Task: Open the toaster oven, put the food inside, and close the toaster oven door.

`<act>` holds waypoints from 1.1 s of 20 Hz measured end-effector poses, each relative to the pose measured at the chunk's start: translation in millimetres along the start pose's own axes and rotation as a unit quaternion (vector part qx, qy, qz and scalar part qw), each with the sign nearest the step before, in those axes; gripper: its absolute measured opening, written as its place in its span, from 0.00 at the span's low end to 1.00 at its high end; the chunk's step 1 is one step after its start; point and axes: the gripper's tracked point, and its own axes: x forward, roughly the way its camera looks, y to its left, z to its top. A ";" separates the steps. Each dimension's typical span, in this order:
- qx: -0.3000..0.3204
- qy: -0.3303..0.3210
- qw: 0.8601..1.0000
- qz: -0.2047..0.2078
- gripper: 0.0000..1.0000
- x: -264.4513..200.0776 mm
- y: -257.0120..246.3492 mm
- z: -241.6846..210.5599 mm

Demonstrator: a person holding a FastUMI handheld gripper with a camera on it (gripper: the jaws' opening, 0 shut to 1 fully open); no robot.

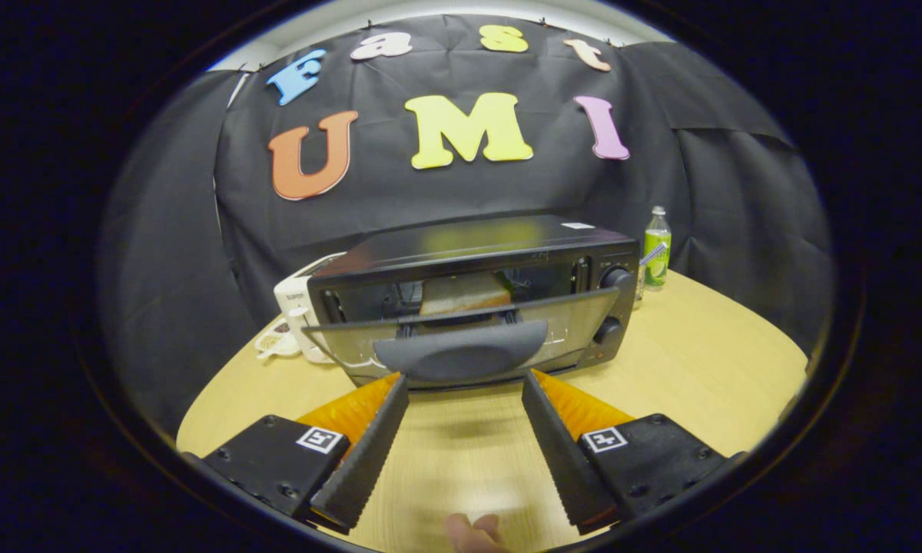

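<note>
A black toaster oven stands on the round wooden table. Its glass door hangs partly open, tilted toward me, with a wide dark handle along its front edge. A slice of bread sits inside on the rack, seen above the door's top edge. My gripper is open, its two fingertips just under the handle's two ends, touching or nearly touching it. Nothing is between the fingers.
A white appliance and a small dish stand left of the oven. A green bottle stands behind its right side. Two knobs sit on the oven's right panel. A person's fingertip shows below the fingers.
</note>
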 end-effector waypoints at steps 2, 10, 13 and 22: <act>0.023 0.012 1.000 0.010 0.98 4.2 -3.5 -5.6; 0.021 -0.020 1.000 0.010 0.98 -36.0 -16.1 34.1; 0.016 -0.049 0.998 0.023 0.98 -76.5 -13.1 65.3; -0.039 -0.211 0.977 -0.008 0.97 -229.8 -27.3 186.5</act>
